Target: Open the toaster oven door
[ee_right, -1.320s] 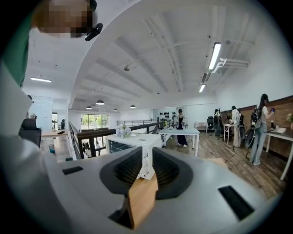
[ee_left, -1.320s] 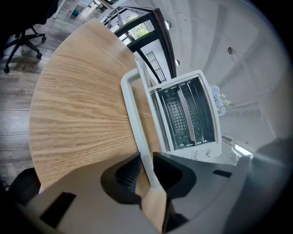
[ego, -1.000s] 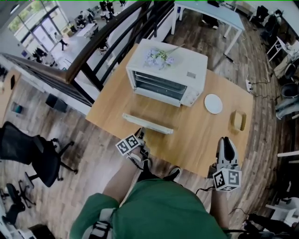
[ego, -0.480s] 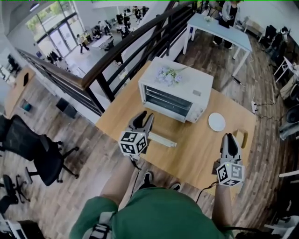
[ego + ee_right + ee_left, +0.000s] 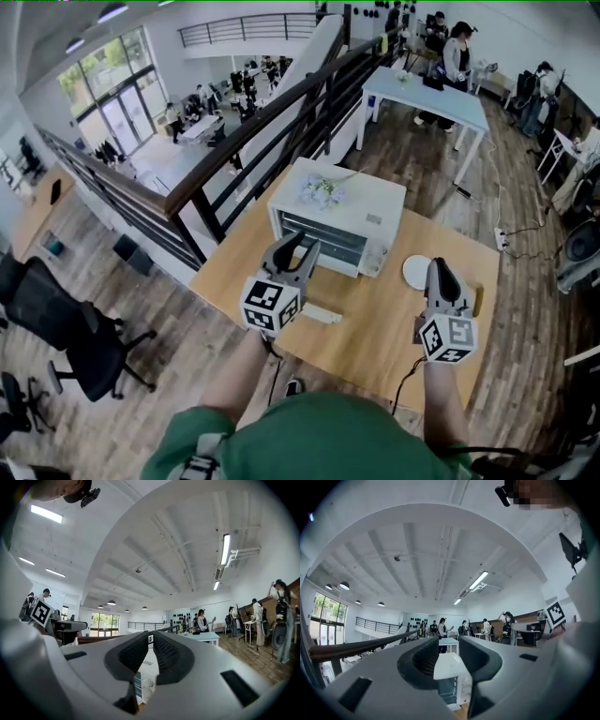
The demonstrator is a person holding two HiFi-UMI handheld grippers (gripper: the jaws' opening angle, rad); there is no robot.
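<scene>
The white toaster oven (image 5: 361, 208) stands at the far side of the wooden table (image 5: 375, 342), and its glass door (image 5: 321, 313) is folded down flat in front of it. My left gripper (image 5: 298, 242) is held up in the air in front of the oven, apart from it. Its jaws stand a little open with nothing between them. In the left gripper view the oven (image 5: 451, 666) shows through the gap of that gripper (image 5: 449, 645). My right gripper (image 5: 439, 270) hovers at the right, shut and empty. The right gripper view shows the oven's knob side (image 5: 146, 680) below its tips (image 5: 149, 640).
A spray of pale flowers (image 5: 319, 190) lies on the oven top. A white plate (image 5: 413, 273) sits right of the oven. A dark railing (image 5: 262, 141) runs behind the table. An office chair (image 5: 56, 319) is on the floor at left, and a white table (image 5: 422, 94) stands farther back.
Both grippers have risen from the table's near edge to in front of the oven. The left jaws have gone from shut to a little open. The head view has tilted upward.
</scene>
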